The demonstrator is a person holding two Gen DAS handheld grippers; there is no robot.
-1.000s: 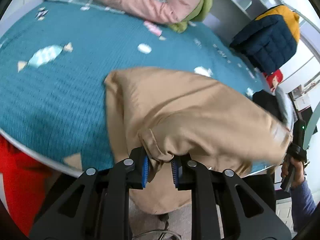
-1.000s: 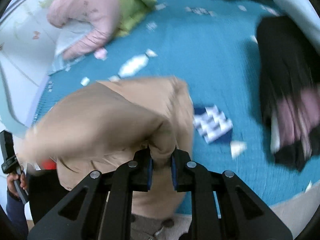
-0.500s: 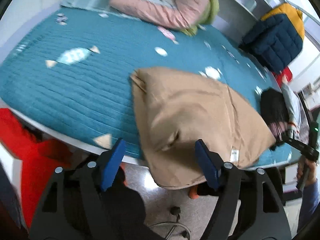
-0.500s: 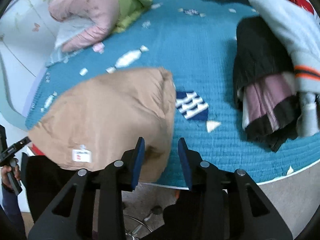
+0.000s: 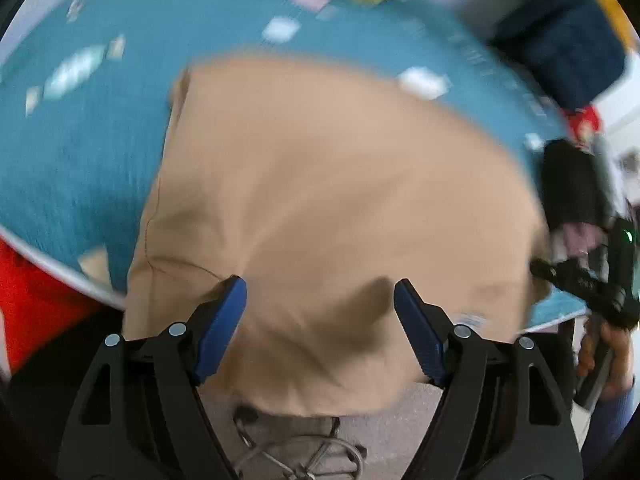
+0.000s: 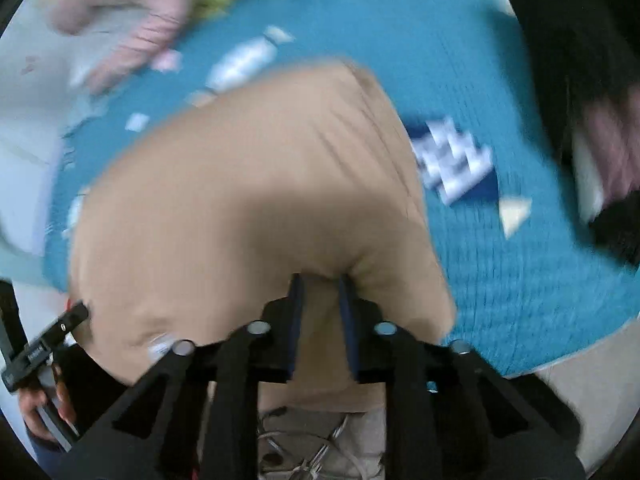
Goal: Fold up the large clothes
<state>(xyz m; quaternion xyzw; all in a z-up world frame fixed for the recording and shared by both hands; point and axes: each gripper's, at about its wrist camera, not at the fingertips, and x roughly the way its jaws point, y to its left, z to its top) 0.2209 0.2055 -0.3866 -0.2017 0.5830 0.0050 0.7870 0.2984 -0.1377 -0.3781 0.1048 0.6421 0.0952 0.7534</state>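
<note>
A large tan garment (image 5: 328,200) lies folded on the teal bed cover, its near edge hanging over the bed's edge. My left gripper (image 5: 320,300) is wide open, its blue pads either side of the garment's near edge without holding it. In the right wrist view the same garment (image 6: 248,200) fills the middle. My right gripper (image 6: 320,284) has its pads close together with a fold of the tan cloth between them. Both views are blurred by motion.
The teal bed cover (image 5: 80,128) (image 6: 500,280) has white patches. A pink and green heap (image 6: 132,20) lies at the far side. A dark clothes pile (image 6: 580,100) lies to the right. A navy and yellow jacket (image 5: 560,52) is beyond the bed.
Both grippers let go of the garment half a second ago. Now both have moved back in close; the right one has narrowed onto the near edge, the left stays open.
</note>
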